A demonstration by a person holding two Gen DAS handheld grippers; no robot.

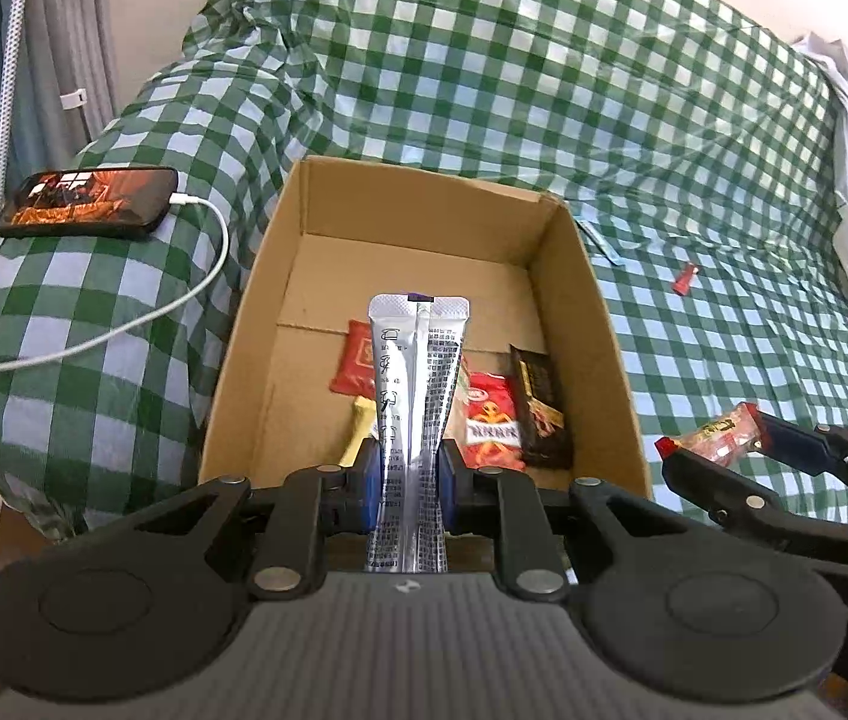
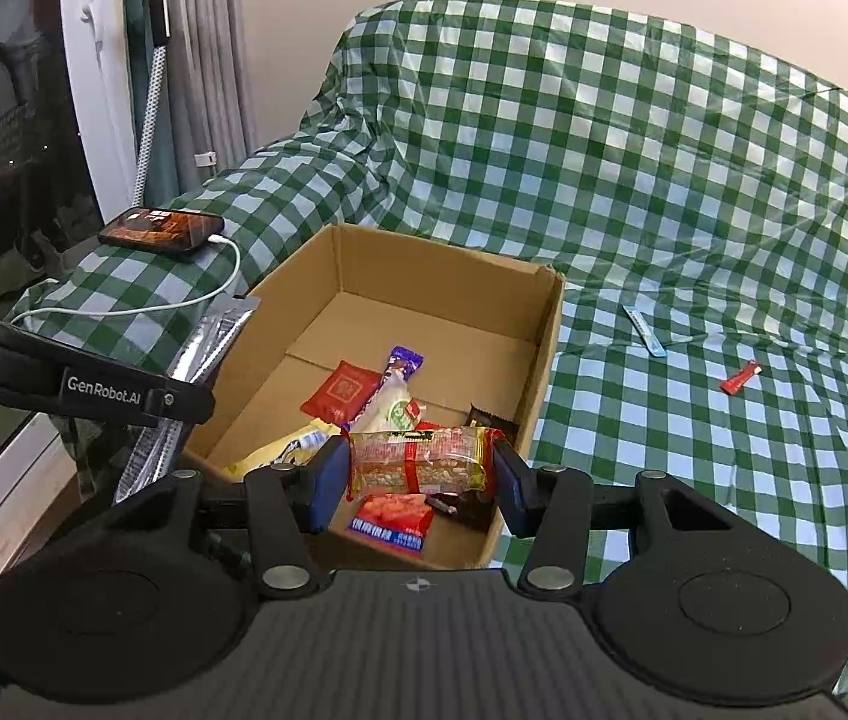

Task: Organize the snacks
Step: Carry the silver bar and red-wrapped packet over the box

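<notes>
"GenRobot.AI" stood in pale letters on the black side of the left gripper (image 2: 102, 393), seen to the left of the right gripper's own fingers. The silver sachet (image 1: 414, 420) clamped in that left gripper carried rows of fine print and small pictograms, too small to read. Packets in the cardboard box (image 2: 544, 360) ahead bore illegible print.

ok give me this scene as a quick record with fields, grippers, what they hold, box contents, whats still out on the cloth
left gripper: shut on silver stick sachet, over the box
right gripper: shut on clear peanut bar pack
cardboard box: open, holds red sachet, purple-tipped candy bar, dark brown wrapper, red snack packet
checked cloth: small red packet and blue stick sachet lie outside the box
phone: charging on the armrest
</notes>
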